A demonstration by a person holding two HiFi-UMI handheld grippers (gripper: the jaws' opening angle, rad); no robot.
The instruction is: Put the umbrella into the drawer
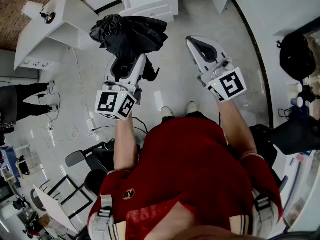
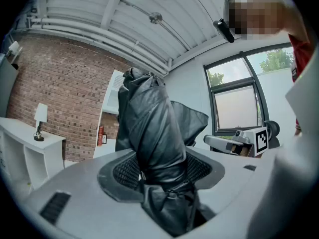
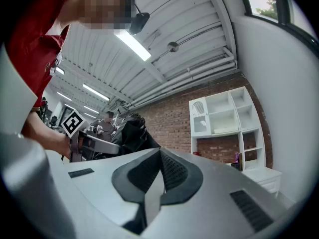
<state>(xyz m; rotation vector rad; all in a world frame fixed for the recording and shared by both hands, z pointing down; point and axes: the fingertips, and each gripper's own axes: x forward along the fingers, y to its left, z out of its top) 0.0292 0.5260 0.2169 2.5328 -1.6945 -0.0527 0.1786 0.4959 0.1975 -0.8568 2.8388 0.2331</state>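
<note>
Umbrella (image 2: 152, 128) pinched in left claw (image 2: 160, 183); right claw (image 3: 152, 185) pressed together, empty; drawer (image 1: 150, 4) ahead of both, not yet reached.

- Umbrella (image 1: 129, 34) sits between the jaws of the left gripper (image 1: 125, 66); its bundle projects ahead of the gripper.
- Right gripper (image 1: 199, 48) is level with the left one, to its right, apart from the umbrella.
- Drawer (image 1: 149, 1) lies beyond the umbrella, ahead of both grippers, at the top edge of the head view.
- Desk (image 1: 47, 39) stands left of the drawer, with a lamp (image 1: 46, 17) on it.
- A standing person (image 1: 22, 100) is on the floor at far left; an office chair (image 1: 87, 159) is nearer, behind and left of the left gripper.
- Bag (image 1: 297, 56) is at far right.
- Right gripper view: shelf unit (image 3: 227, 116) at right, against the brick wall (image 3: 174, 118); umbrella at left.
</note>
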